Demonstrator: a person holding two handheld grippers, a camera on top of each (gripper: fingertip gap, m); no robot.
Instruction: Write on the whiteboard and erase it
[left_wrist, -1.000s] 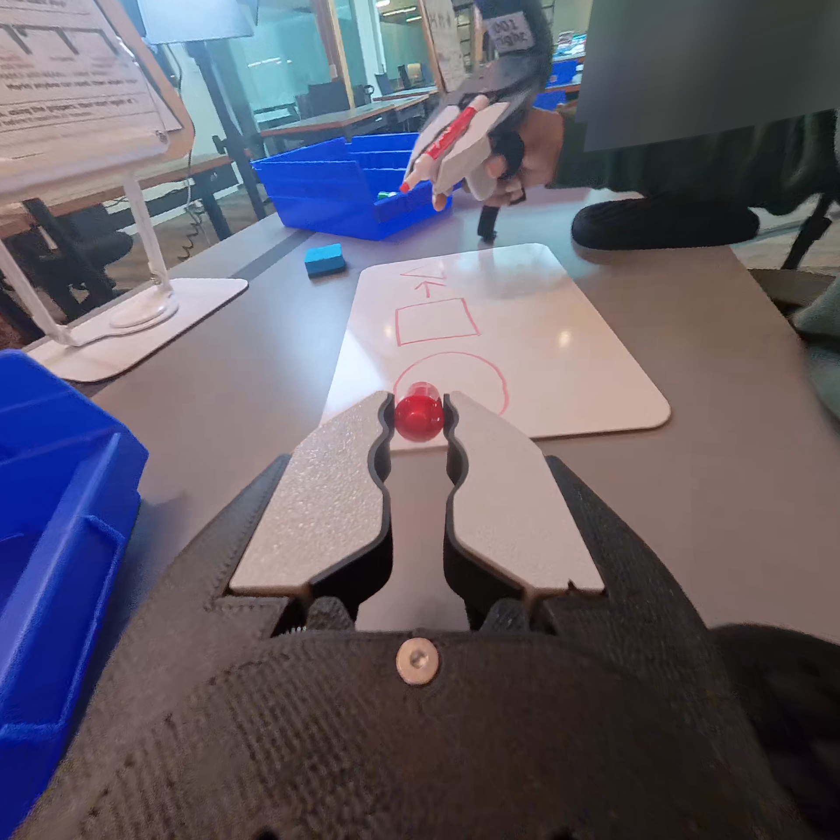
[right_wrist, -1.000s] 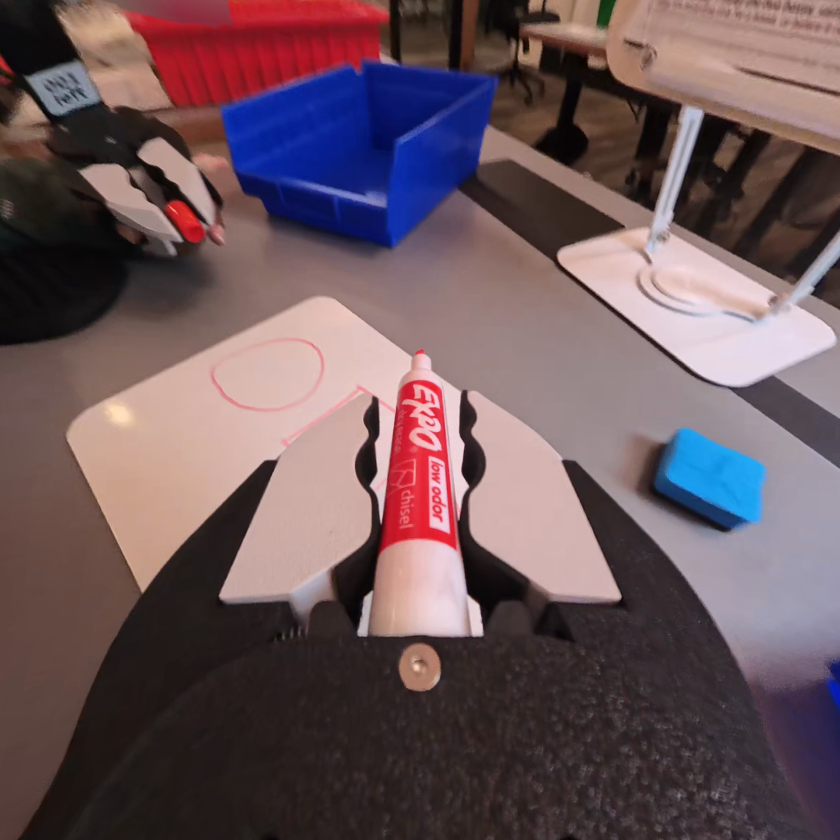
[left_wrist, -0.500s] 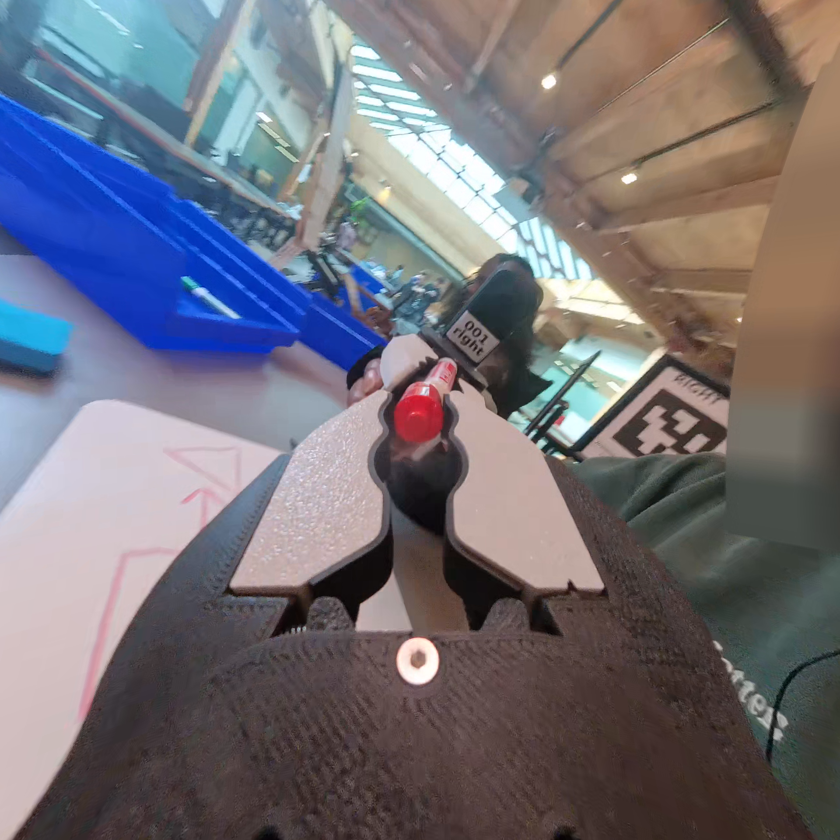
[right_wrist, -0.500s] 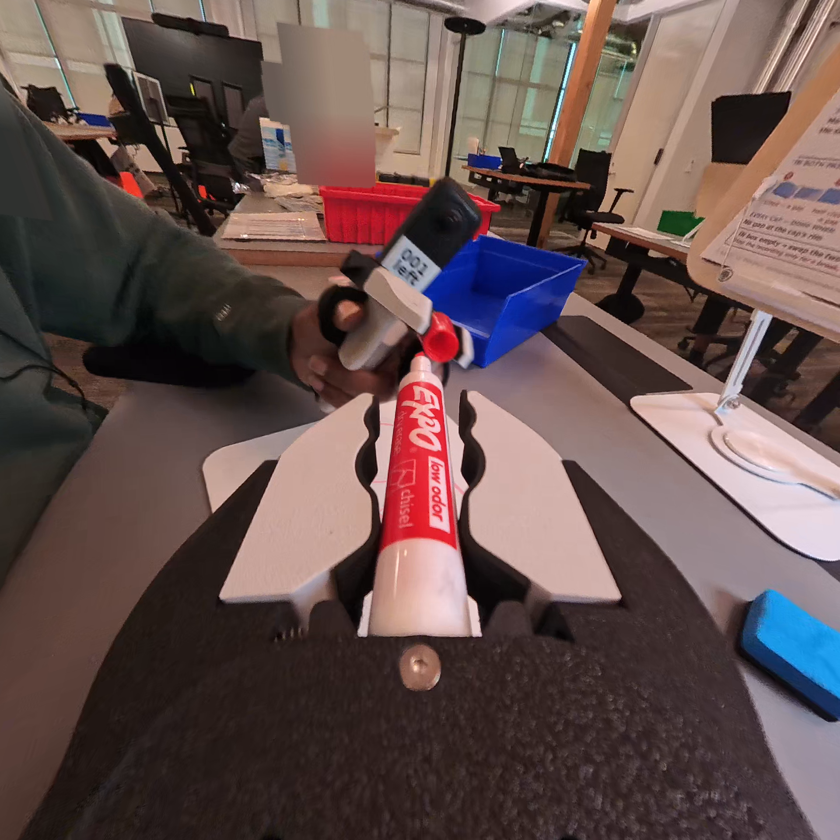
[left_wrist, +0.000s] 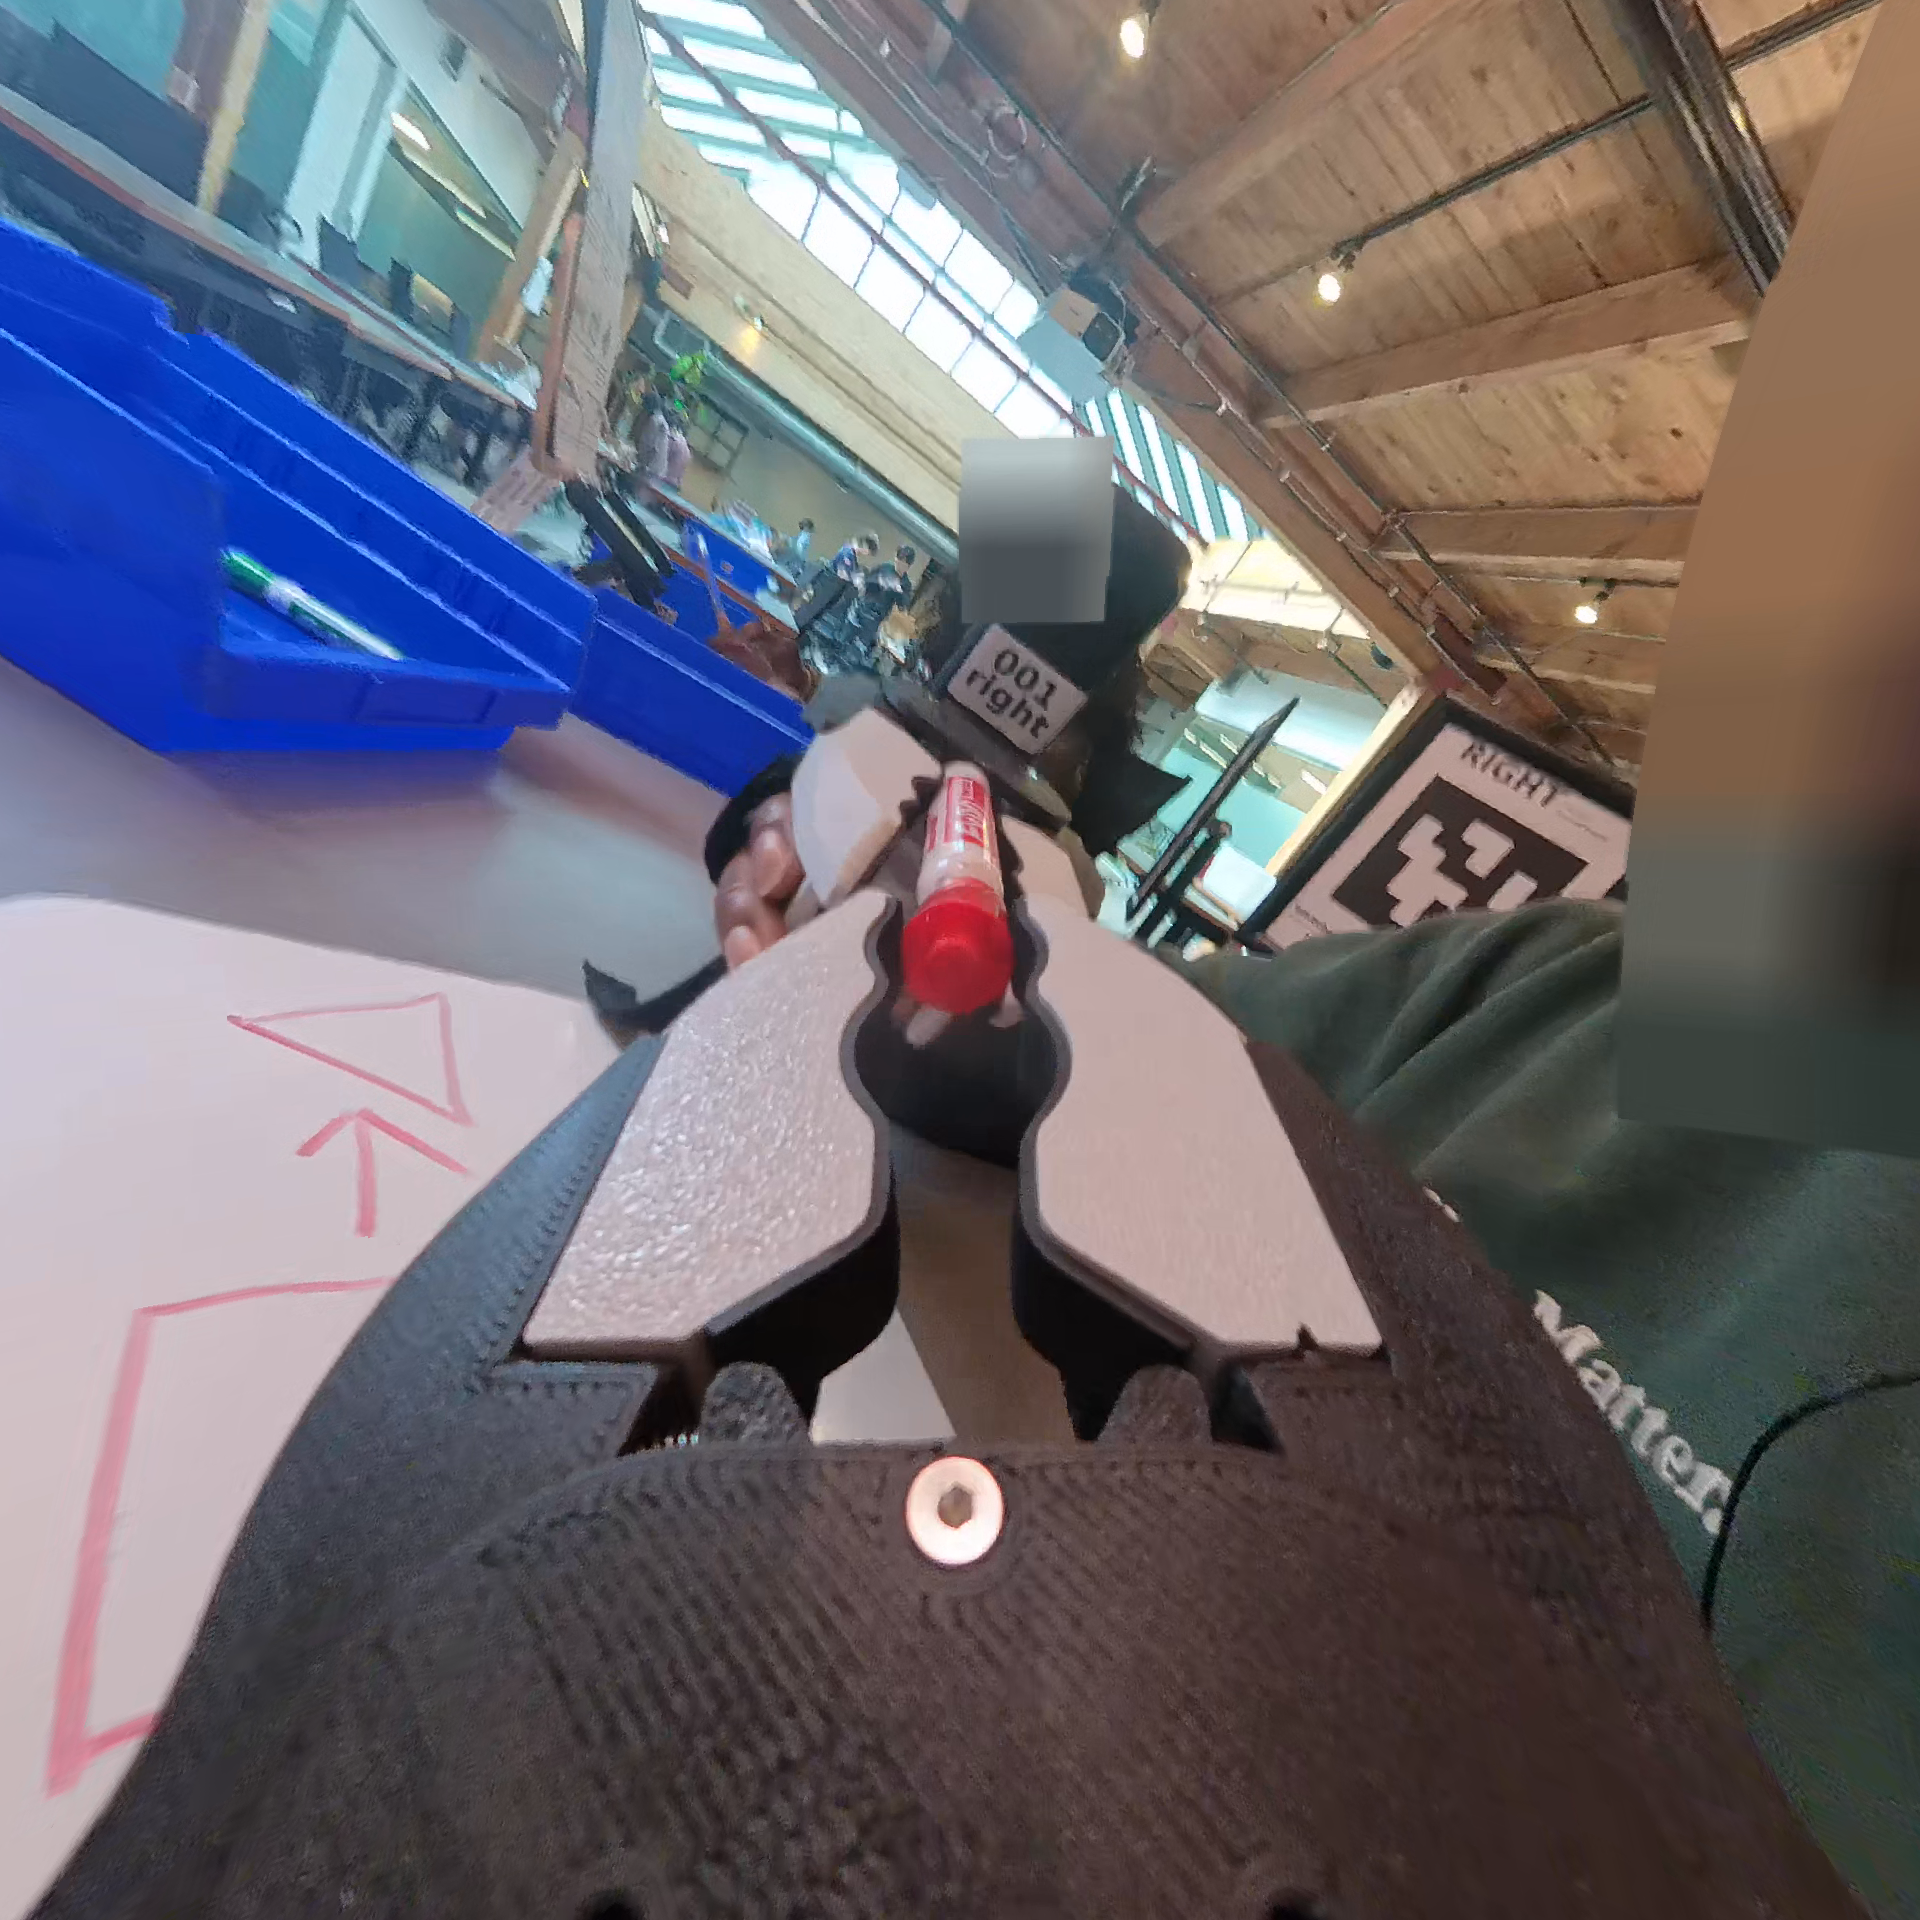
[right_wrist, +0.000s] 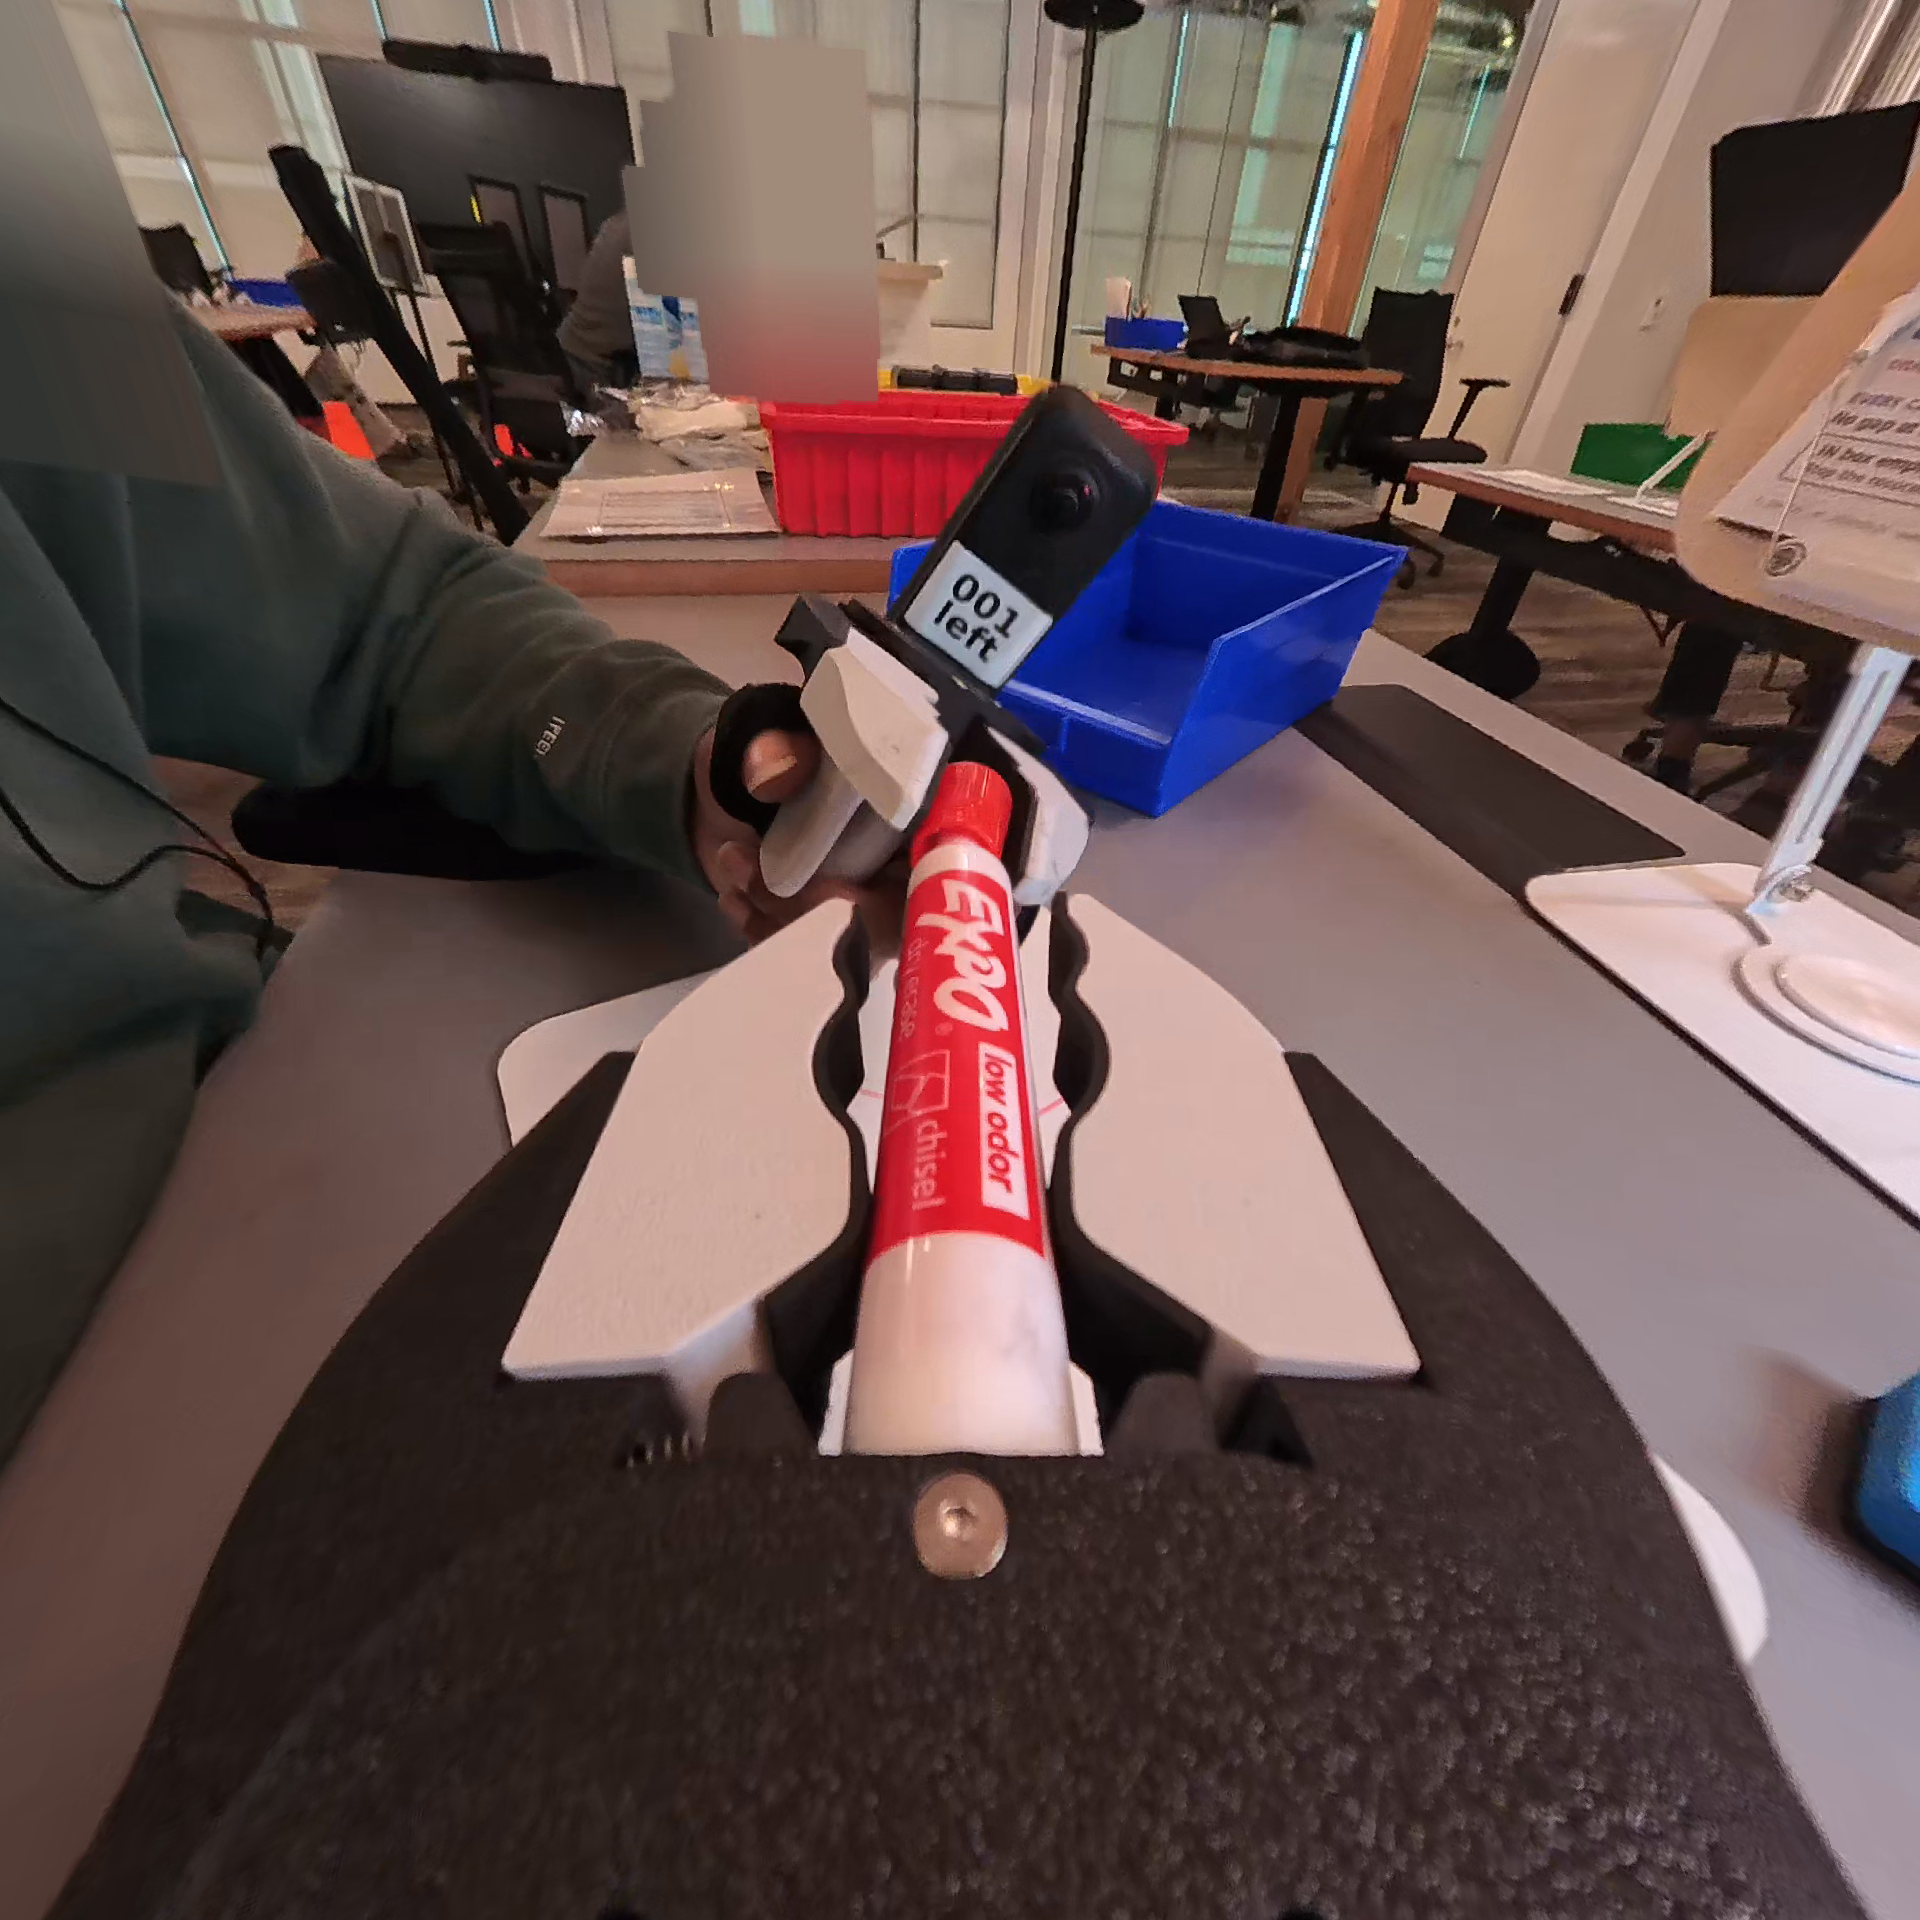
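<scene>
Right wrist view, near to far: right gripper (right_wrist: 956, 997) sat at frame centre-bottom, fingers (right_wrist: 717, 1174) pinching the red-and-white marker (right_wrist: 961, 1122) along its barrel. Marker's long axis ran w/ the fingers, white butt end low by the gripper body, the other end pointing up and away toward frame centre. That far end was seated in the red cap (right_wrist: 968, 800), which the left gripper (right_wrist: 971, 805) held between its white fingers, facing back at the camera from mid-frame. So marker and cap were in line, joined end to end, both raised above the whiteboard (right_wrist: 540, 1060), whose corner showed under the right fingers. Grey table (right_wrist: 1299, 935) under all of it. Blue eraser (right_wrist: 1886, 1475) lay at the right edge, blurred. Blue bin (right_wrist: 1195, 665) farther back, upper right of centre.

Left wrist view: left gripper (left_wrist: 956, 977) fingers (left_wrist: 748, 1153) were pressed on the cap (left_wrist: 956, 951) at their tips, cap end-on to the camera, marker (left_wrist: 961, 842) body running away and up into the right gripper (left_wrist: 935, 821) behind. Whiteboard (left_wrist: 208, 1143) filled the lower left, red triangle, arrow and part of a square drawn on it. Blue bin (left_wrist: 312, 582) at upper left held a green marker (left_wrist: 307, 618), lying slantwise.
</scene>
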